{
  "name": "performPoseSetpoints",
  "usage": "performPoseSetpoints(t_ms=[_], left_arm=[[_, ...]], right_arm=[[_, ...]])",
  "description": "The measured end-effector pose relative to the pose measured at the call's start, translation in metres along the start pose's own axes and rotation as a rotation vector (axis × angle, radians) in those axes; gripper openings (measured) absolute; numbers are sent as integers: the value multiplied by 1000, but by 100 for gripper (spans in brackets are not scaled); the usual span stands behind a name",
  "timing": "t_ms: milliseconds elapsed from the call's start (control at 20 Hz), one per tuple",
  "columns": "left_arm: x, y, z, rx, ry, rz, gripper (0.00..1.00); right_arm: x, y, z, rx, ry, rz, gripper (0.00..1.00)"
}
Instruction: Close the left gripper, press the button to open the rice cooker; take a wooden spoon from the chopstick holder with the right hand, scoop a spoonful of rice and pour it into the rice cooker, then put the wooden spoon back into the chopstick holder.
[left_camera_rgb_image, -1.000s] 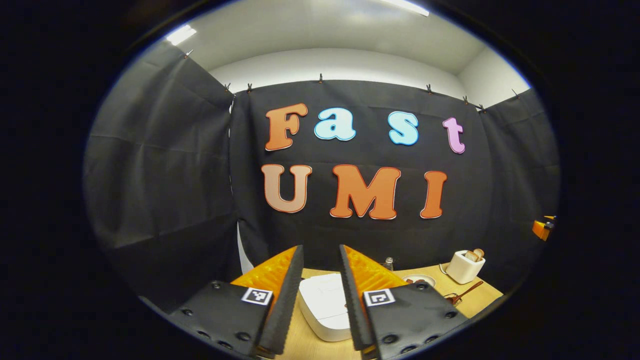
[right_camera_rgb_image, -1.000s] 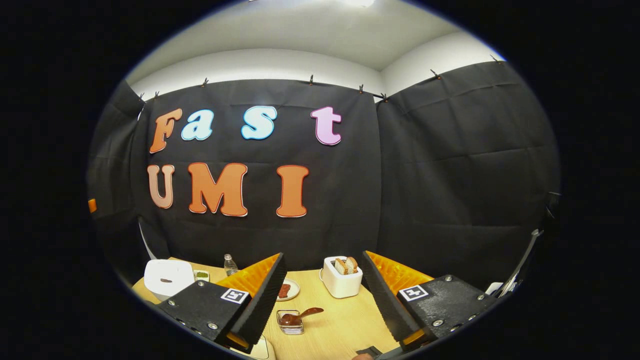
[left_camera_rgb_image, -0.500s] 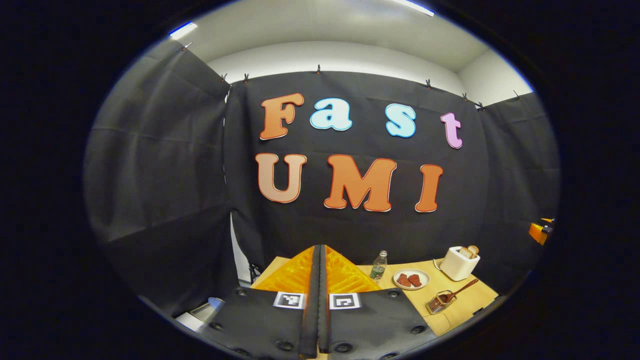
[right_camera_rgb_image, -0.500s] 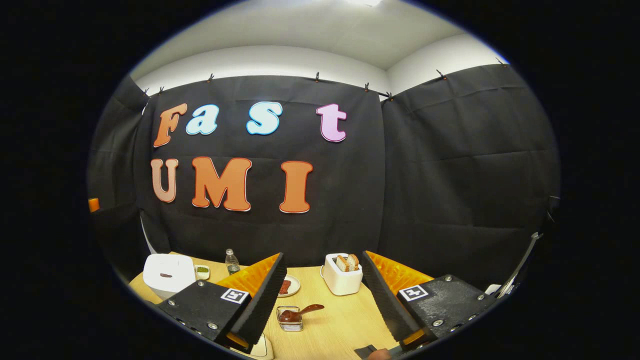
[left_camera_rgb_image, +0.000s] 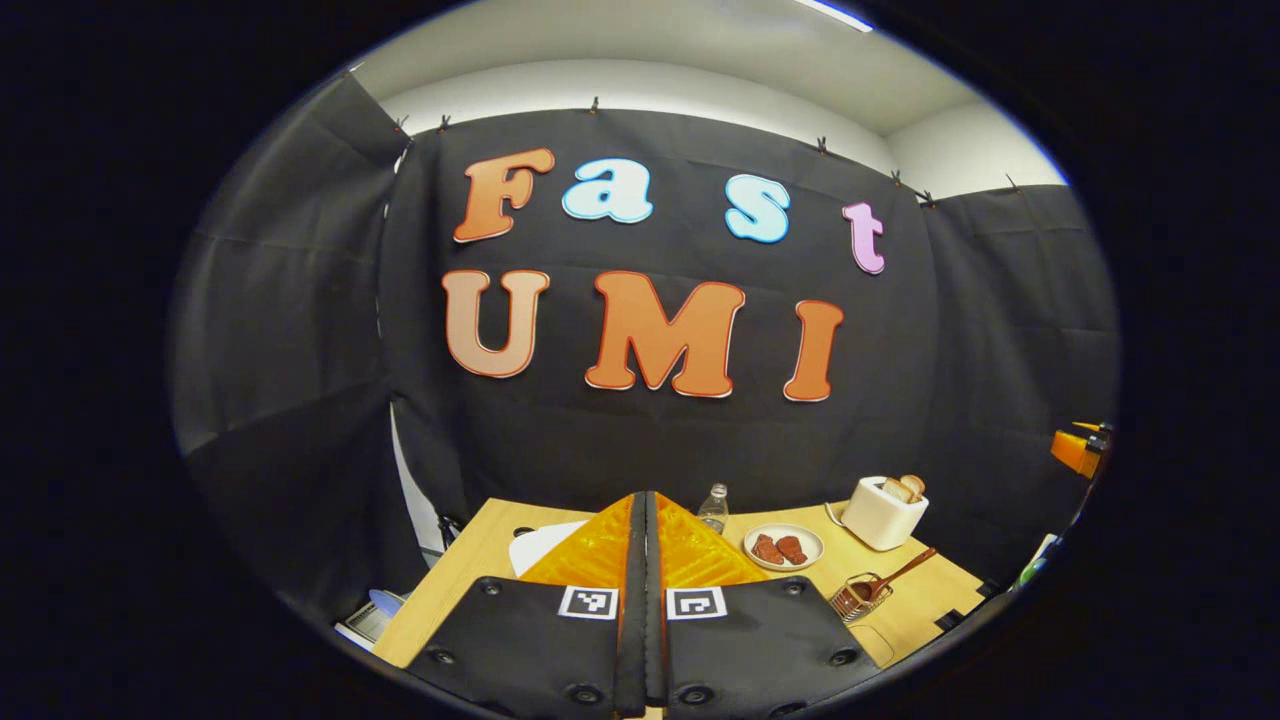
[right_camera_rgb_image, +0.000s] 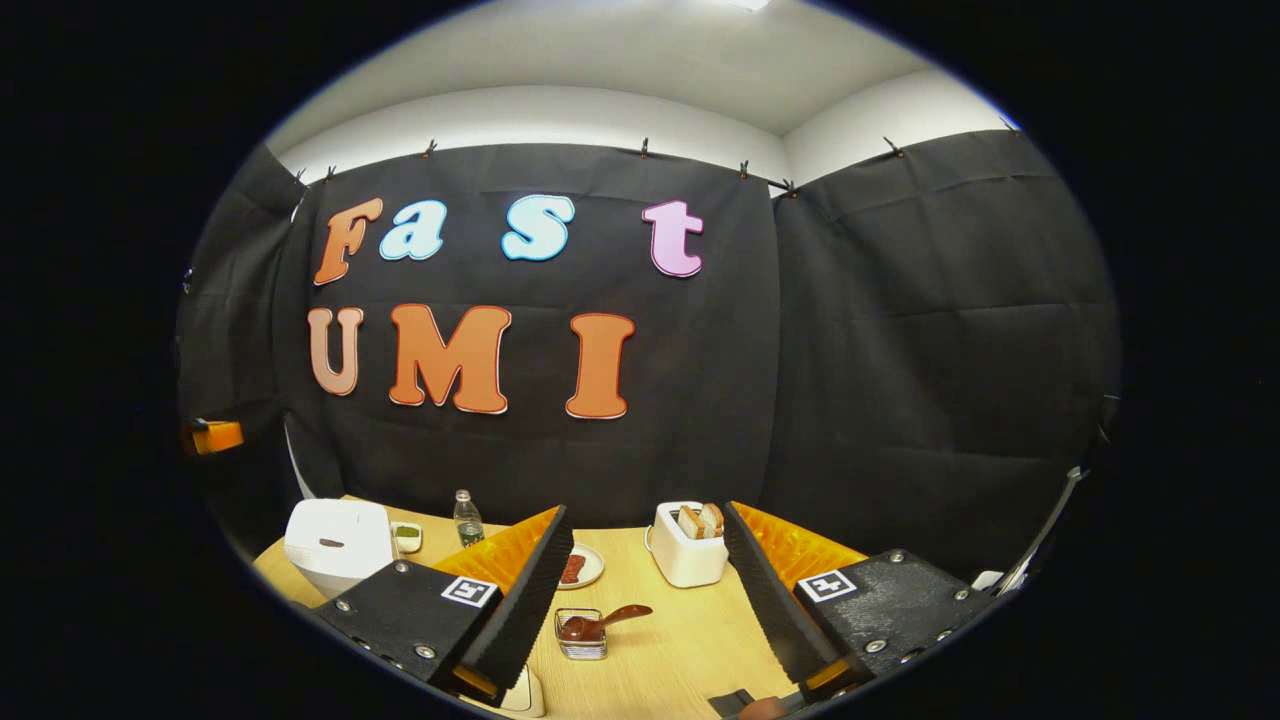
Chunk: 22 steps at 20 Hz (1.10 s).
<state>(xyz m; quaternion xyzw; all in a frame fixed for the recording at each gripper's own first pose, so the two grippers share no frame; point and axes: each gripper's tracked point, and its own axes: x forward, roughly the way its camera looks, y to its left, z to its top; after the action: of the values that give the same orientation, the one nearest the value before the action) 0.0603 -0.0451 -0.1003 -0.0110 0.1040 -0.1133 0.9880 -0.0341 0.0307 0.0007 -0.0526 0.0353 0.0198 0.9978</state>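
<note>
Our left claw (left_camera_rgb_image: 645, 520) is closed tight on nothing and our right claw (right_camera_rgb_image: 645, 545) is wide open, so we should bring the closed tip down slowly onto the button of the white rice cooker (right_camera_rgb_image: 335, 545) at the tabletop's (right_camera_rgb_image: 680, 630) left end.

Black jaws, orange ribbed backs, square markers, round screws.

Both views look level across the wooden table (left_camera_rgb_image: 470, 560) toward the back wall, from above its near edge; they share the toaster (left_camera_rgb_image: 882, 513) (right_camera_rgb_image: 685, 560), set well off.
</note>
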Motion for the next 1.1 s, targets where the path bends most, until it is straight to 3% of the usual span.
performPoseSetpoints(t_ms=[350, 700, 1100], left_arm=[[61, -10, -84, -13, 191, -46, 4], [92, 8, -159, 1, 334, -13, 4], [97, 11, -196, -35, 418, 8, 5]], right_arm=[[7, -12, -18, -11, 53, -34, 94], [7, -32, -37, -25, 106, -70, 94], [4, -41, -52, 5, 156, -87, 94]])
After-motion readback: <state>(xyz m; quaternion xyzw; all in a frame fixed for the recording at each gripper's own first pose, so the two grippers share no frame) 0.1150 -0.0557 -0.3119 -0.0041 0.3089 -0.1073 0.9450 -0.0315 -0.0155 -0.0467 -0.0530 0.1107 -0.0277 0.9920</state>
